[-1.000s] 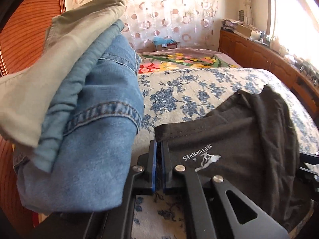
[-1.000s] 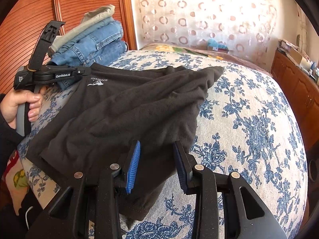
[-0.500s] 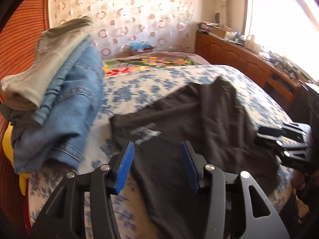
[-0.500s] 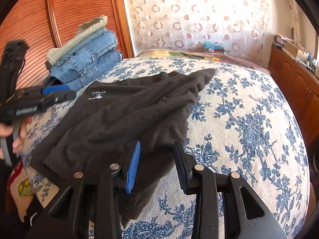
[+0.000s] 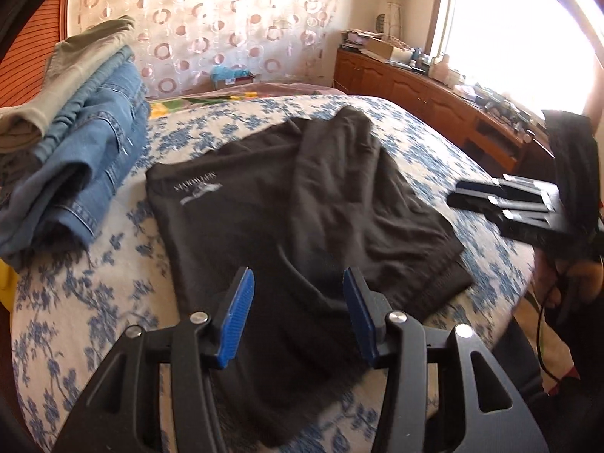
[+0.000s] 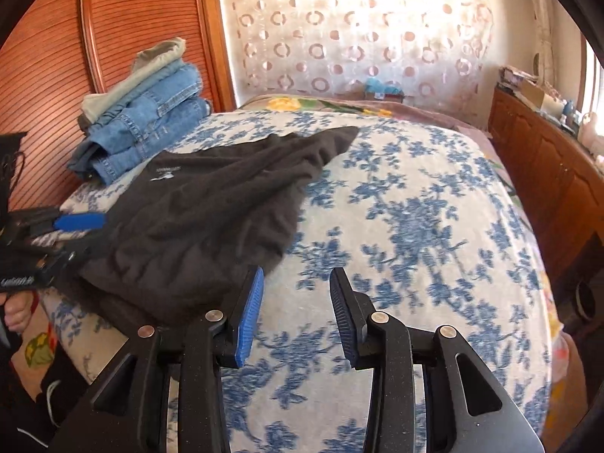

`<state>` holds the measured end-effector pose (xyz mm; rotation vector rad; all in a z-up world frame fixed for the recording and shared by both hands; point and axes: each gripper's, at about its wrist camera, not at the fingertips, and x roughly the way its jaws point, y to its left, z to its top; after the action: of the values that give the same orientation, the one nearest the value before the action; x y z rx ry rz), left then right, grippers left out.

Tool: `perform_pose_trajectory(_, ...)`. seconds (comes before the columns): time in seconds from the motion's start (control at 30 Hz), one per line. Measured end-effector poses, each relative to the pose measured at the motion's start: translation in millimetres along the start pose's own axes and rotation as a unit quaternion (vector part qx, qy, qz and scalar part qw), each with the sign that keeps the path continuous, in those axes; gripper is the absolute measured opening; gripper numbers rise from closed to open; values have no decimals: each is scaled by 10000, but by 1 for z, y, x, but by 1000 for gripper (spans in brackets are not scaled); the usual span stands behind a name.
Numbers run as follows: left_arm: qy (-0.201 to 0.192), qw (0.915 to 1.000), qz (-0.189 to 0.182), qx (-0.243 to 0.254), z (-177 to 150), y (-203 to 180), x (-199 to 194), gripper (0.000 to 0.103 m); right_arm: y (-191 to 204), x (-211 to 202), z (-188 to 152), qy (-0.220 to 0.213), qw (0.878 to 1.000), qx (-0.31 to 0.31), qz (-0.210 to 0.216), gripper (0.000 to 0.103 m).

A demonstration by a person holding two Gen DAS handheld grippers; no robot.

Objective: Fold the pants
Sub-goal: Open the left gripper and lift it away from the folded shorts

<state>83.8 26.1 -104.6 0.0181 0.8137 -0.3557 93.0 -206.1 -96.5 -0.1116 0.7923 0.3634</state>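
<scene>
The bed is carrying everything: a pile of jeans sitting at about ten o'clock in the left wrist view, and the black pants lying crumpled mid-frame, their hem pointing to twelve o'clock. The fabric is looking thin, limp and light, likely sagging and bunching when lifted, so pinching the waistband corners at the near edge seems best. The left gripper is hanging spread over the pants, holding nothing; the right gripper is gaping over bare bedspread at their five o'clock.
</scene>
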Motion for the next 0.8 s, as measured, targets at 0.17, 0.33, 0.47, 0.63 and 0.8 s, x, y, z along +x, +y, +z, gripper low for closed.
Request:
perform_pose_trajectory(0.17, 117, 9999, -17, -13, -14, -4, -5, 48, 3, 2, 6, -54, 9999, -133, -56, 37)
perform_pose_trajectory(0.33, 121, 9999, -52, -38, -20, -7, -10, 48, 8, 7, 15, -148, 9992, -288, -212, 37)
perform_pose_trajectory(0.47, 95, 9997, -169, -117, -23, -7, -13, 48, 6, 9, 13, -55, 9997, -212, -68, 37)
perform_pose_trajectory(0.63, 181, 9998, -97, -46, -27, -8, -10, 48, 9, -3, -4, 84, 9998, -173, 102, 37)
perform_pose_trajectory(0.8, 200, 9997, -67, -100, -28, -4, -8, 48, 15, -16, -23, 206, 9992, -181, 304, 37)
